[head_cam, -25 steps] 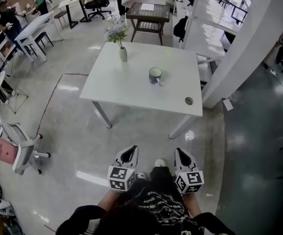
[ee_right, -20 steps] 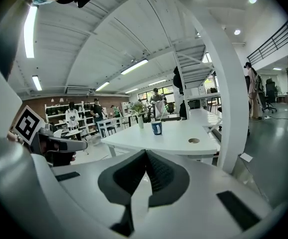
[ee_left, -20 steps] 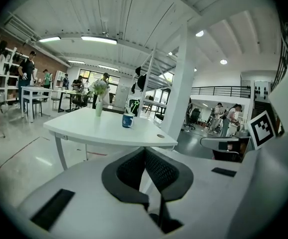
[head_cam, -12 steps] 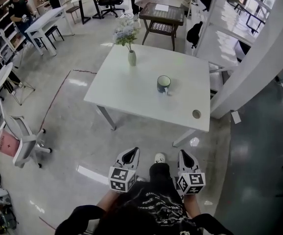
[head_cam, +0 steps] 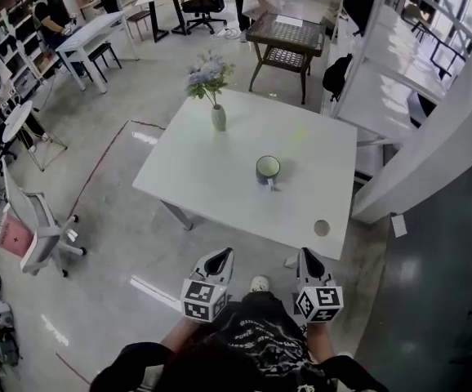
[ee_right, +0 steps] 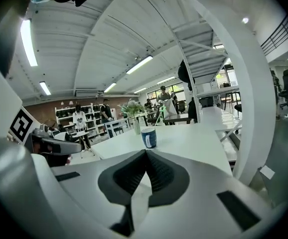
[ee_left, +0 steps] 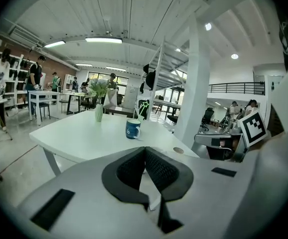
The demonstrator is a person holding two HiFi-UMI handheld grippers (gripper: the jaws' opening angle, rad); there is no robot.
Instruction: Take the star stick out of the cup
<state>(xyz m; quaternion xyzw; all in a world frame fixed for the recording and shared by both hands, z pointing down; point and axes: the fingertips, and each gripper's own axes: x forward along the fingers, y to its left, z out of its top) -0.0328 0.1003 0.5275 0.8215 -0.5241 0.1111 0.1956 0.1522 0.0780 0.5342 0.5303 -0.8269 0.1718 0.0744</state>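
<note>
Standing back from the white counter, the person has the whole top in view, and that looks deliberate: it shows where everything sits before any reach begins. Both tools are held low and close to the body. The left tongs have their jaws pressed together on nothing. The right tongs are the same, tips meeting and empty. Carrying them closed makes sense with the target well out of reach.

On to the counter. A vase of pale flowers stands near the far left edge, well apart from the job. A dark blue cup sits alone near the middle, toward the right, with bare surface all round it, so either side has a clear way in.

Now the prize: from the left gripper view, a thin pale stick seems to rise out of the cup and lean right, topped by a green star. It is small and far off, so that is a best reading. The star stick is not yet out of the cup, and the task looks barely begun.
</note>
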